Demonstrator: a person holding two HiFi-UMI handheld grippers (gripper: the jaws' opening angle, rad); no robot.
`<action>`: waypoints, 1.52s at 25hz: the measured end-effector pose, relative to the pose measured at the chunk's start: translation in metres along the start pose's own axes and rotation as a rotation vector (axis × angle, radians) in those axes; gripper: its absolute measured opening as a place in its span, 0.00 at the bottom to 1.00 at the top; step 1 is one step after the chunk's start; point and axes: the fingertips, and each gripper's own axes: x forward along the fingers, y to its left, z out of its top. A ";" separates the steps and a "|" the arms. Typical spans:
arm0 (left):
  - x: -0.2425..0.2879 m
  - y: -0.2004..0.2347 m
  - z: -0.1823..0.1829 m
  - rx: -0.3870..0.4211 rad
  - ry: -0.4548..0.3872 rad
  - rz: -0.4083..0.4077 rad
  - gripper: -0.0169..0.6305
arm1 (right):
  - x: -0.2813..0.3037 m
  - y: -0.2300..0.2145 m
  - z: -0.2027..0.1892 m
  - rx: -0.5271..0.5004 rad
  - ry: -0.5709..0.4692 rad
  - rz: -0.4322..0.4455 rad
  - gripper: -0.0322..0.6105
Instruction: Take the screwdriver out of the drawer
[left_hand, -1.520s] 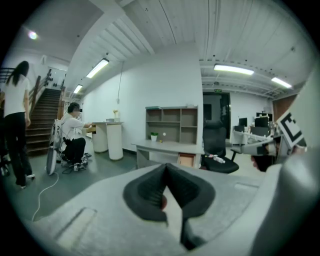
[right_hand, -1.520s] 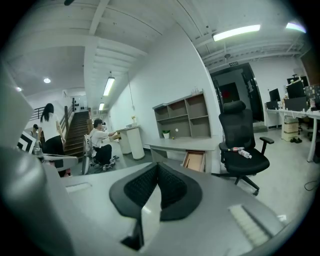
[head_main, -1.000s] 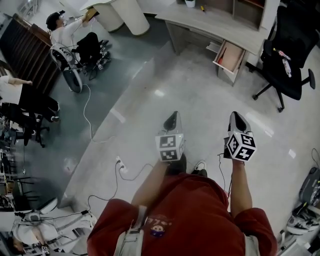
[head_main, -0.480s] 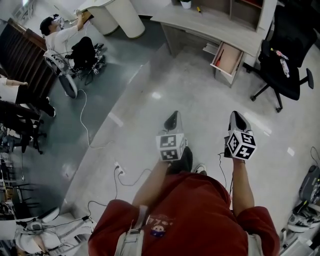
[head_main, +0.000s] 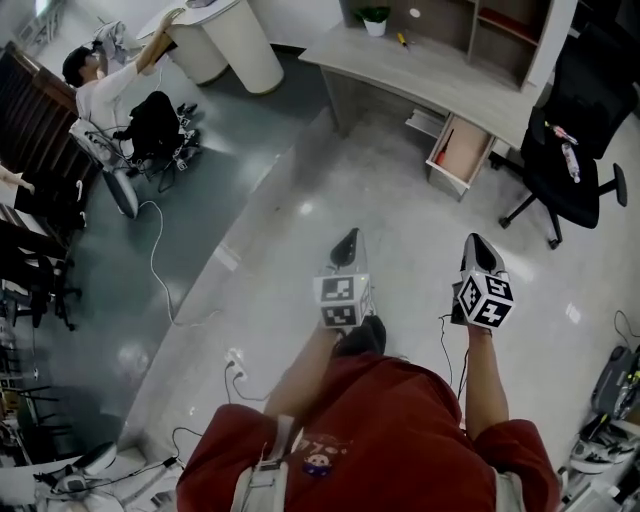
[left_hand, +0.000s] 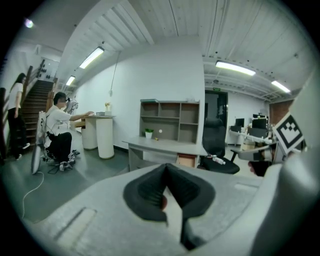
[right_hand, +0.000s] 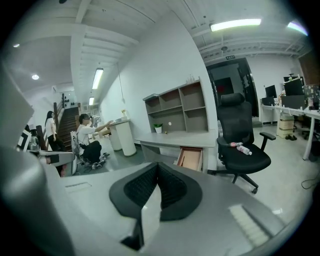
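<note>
Screwdriver (head_main: 449, 141) showed only as a thin reddish sliver lying along the left inner side of the open drawer (head_main: 470, 160), too small to make out handle from tip. That drawer stood pulled out from the right end of the grey desk (head_main: 440, 75), well apart from both grippers across a stretch of pale floor. In the head view it sat almost straight ahead of the right gripper (head_main: 476, 245) and off to the right of the left gripper (head_main: 346, 243).

Both grippers were held out side by side in front of the person. The left gripper's black pads (left_hand: 150, 187) met at their tips with nothing between them, and the right gripper's pads (right_hand: 172, 187) were likewise pressed together and empty. In the right gripper view the drawer (right_hand: 191, 158) hung just above the closed tips, its bare wooden floor showing a dark thin line on the left (probably the same tool).

On the desk top stood a small potted plant (head_main: 375, 18) and, near it, a little yellow item (head_main: 401, 40) that was too small to name. A shelf unit (head_main: 500, 30) rose behind the desk; one compartment held a small white round thing (head_main: 414, 13). A black office chair (head_main: 570, 110) stood just right of the drawer with a bottle (head_main: 570, 155) lying on its seat.
</note>
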 end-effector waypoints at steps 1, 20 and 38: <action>0.011 0.012 0.007 0.001 0.000 -0.005 0.03 | 0.015 0.007 0.006 0.000 0.003 -0.002 0.05; 0.146 0.191 0.054 -0.078 0.026 -0.011 0.03 | 0.217 0.110 0.063 -0.029 0.071 -0.013 0.05; 0.289 0.154 0.090 0.012 0.074 -0.061 0.03 | 0.316 0.013 0.107 0.049 0.075 -0.058 0.05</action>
